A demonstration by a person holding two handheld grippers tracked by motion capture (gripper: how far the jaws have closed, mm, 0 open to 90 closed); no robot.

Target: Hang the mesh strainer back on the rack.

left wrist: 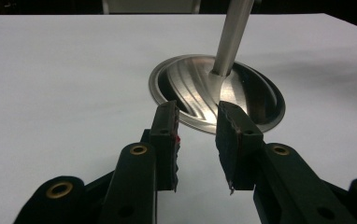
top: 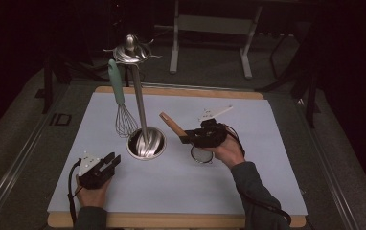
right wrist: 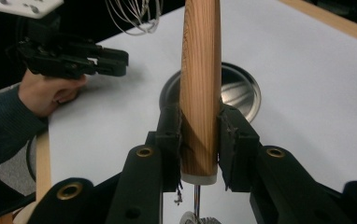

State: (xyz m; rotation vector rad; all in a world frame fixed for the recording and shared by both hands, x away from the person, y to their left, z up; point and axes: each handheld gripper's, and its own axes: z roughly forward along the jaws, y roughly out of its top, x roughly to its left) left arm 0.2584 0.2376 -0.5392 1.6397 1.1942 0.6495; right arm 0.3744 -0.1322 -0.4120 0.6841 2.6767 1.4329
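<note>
A person works at a wooden-edged bench (top: 171,221) covered by a white mat (top: 248,124), a black two-jaw gripper in each hand. The right gripper (top: 187,138) (right wrist: 200,135) has its jaws closed on the light-brown wooden handle (top: 170,123) (right wrist: 200,84) of a small round metal-mesh strainer (top: 201,154), whose mesh bowl sits low, just under the person's right hand (top: 226,151), while the handle slants up toward the tall polished-steel utensil stand (top: 140,103). In the right gripper view the handle stands between the two pads, gripped near its pale end cap, with a thin steel shank leading down to the mesh rim at the bottom edge. The stand's round, swirled steel base (top: 146,143) (left wrist: 214,93) (right wrist: 232,88) lies just left of the strainer; its slim pole (left wrist: 230,35) rises to a hooked crown (top: 131,51). From that crown hangs a wire whisk with a mint-green handle (top: 120,98), its loops dangling just left of the pole, above the mat. The left gripper (top: 108,163) (left wrist: 197,140) (right wrist: 116,58) is held near the front left of the stand's base, pointing toward it; its jaws stand narrowly apart with nothing between them, and the left gripper view looks straight onto the base rim just beyond the tips. The left hand (top: 92,194) (right wrist: 50,91) rests near the bench's front edge.
</note>
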